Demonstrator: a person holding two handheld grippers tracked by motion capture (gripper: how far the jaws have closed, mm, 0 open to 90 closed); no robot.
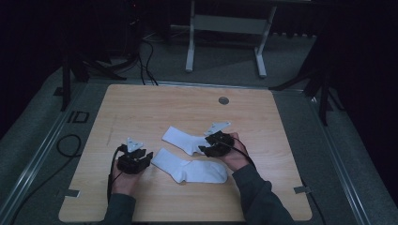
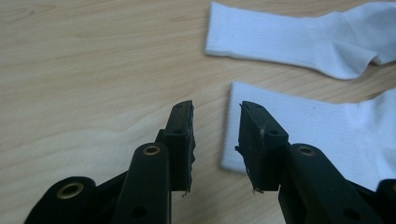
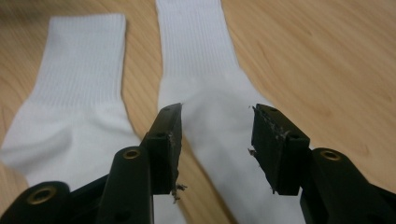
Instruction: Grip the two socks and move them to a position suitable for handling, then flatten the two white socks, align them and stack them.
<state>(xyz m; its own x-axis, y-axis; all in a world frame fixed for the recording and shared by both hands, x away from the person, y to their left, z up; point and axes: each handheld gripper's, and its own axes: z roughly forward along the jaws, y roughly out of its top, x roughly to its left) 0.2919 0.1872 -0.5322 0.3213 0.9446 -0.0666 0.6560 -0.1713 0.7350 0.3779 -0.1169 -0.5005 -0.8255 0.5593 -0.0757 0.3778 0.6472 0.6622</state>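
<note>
Two white socks lie side by side on the wooden table (image 1: 141, 108). The near sock (image 1: 190, 168) has its cuff towards my left gripper (image 1: 147, 157), which hovers just left of that cuff. In the left gripper view the jaws (image 2: 215, 112) stand open with nothing between them. The near sock's cuff (image 2: 327, 135) lies just ahead to the right and the far sock (image 2: 289, 39) beyond it. My right gripper (image 1: 202, 149) is at the far sock's (image 1: 182, 139) foot end. Its jaws (image 3: 217, 112) are open above the far sock (image 3: 196, 46), with the near sock (image 3: 79, 88) to the left.
A round grommet (image 1: 223, 100) sits near the table's far edge. A white desk frame (image 1: 225, 28) stands on the floor behind the table. Dark tripod legs (image 1: 70, 70) and cables (image 1: 68, 145) lie around the left side.
</note>
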